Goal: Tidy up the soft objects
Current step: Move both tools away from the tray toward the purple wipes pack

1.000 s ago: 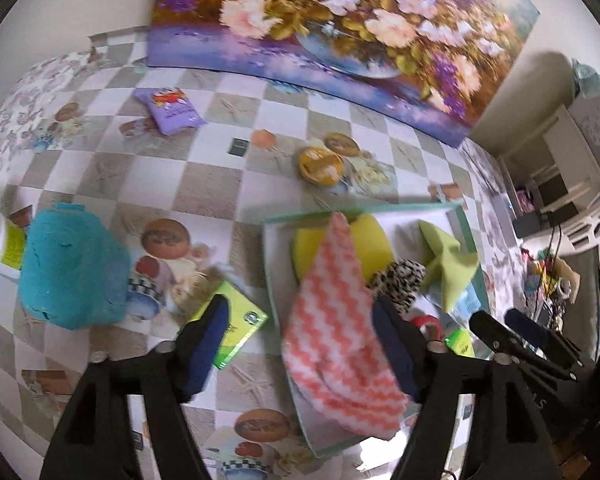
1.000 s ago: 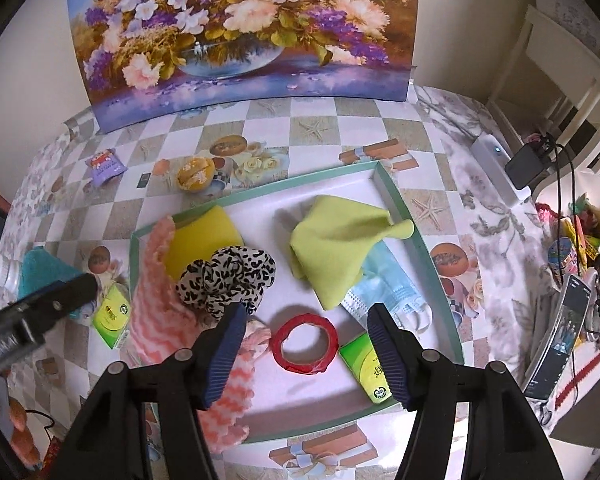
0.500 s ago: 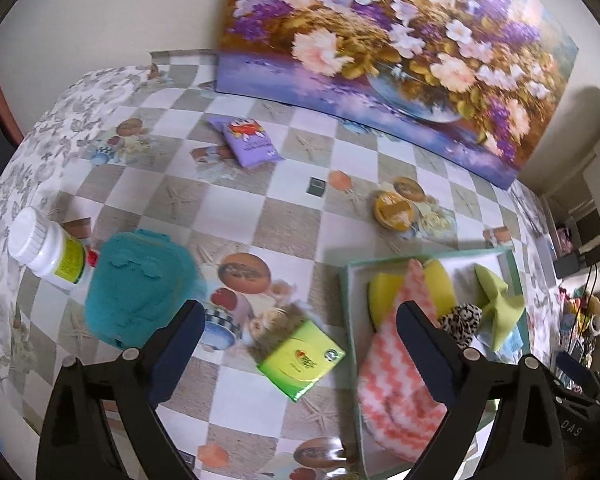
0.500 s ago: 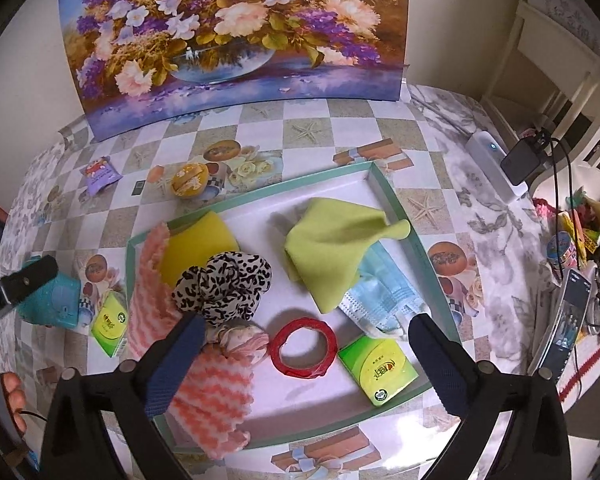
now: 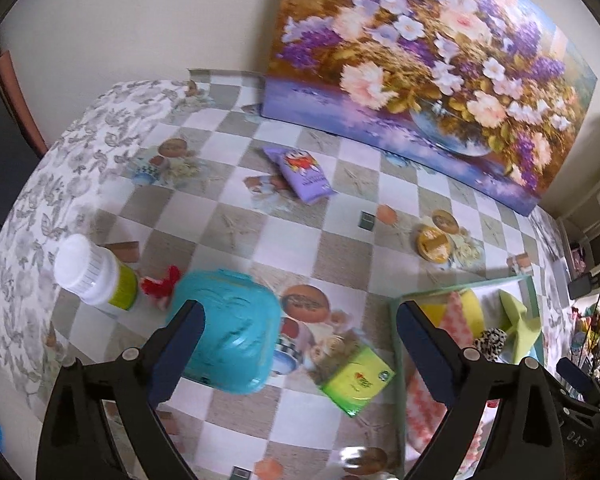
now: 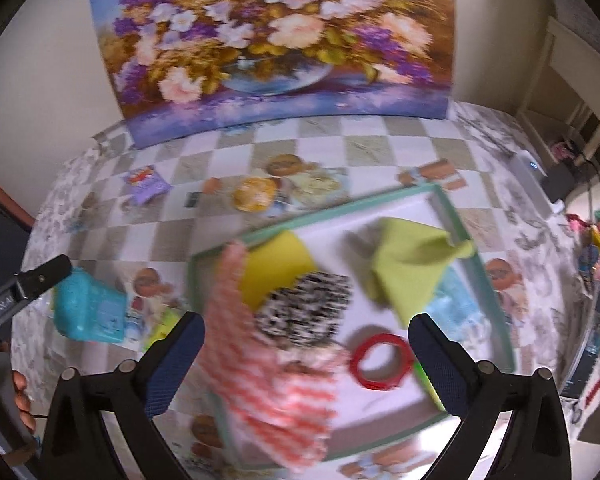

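Both hand-held grippers have spread wide, empty; left hand-held gripper (image 5: 300, 334) swung toward the teal pouch (image 5: 230, 330) at 9 o'clock, risking toppling the bottle (image 5: 94, 278).

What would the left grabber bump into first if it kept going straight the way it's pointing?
Probably the teal cloth on the table. The open left gripper has one finger right over it, though depth is hard to judge; the green packet lies nearby.

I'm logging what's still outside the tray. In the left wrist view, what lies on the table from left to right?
White bottle → red scrap → teal pouch → green packet → tray.
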`<state>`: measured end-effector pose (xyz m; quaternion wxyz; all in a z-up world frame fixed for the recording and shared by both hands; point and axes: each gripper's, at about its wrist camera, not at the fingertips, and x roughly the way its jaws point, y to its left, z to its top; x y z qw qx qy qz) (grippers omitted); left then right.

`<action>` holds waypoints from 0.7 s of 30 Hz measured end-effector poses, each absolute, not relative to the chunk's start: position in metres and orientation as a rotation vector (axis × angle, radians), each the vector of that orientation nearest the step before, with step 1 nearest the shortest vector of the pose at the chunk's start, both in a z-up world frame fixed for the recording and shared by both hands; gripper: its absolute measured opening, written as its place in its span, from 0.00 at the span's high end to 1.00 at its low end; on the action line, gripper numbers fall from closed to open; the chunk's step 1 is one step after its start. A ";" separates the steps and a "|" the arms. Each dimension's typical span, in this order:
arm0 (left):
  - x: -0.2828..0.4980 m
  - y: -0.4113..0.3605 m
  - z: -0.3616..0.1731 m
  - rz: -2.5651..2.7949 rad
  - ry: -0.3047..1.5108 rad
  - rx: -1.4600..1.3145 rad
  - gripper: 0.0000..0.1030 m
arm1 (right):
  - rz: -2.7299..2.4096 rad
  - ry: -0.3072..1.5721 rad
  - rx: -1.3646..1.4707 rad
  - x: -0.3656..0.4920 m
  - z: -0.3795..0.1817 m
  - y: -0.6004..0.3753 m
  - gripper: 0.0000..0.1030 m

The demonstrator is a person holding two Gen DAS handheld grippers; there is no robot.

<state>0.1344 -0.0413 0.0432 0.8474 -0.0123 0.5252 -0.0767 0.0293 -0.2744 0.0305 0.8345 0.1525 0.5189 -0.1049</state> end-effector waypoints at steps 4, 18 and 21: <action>0.141 -0.029 0.043 -0.149 1.113 -0.031 0.06 | -0.186 1.099 0.308 0.043 0.031 -0.253 0.00; 0.178 -0.017 0.033 -0.172 1.158 -0.064 0.06 | -0.187 1.084 0.292 0.090 0.021 -0.240 0.00; 0.192 -0.023 0.028 -0.186 1.174 -0.063 0.06 | -0.177 1.070 0.324 0.107 0.015 -0.242 0.00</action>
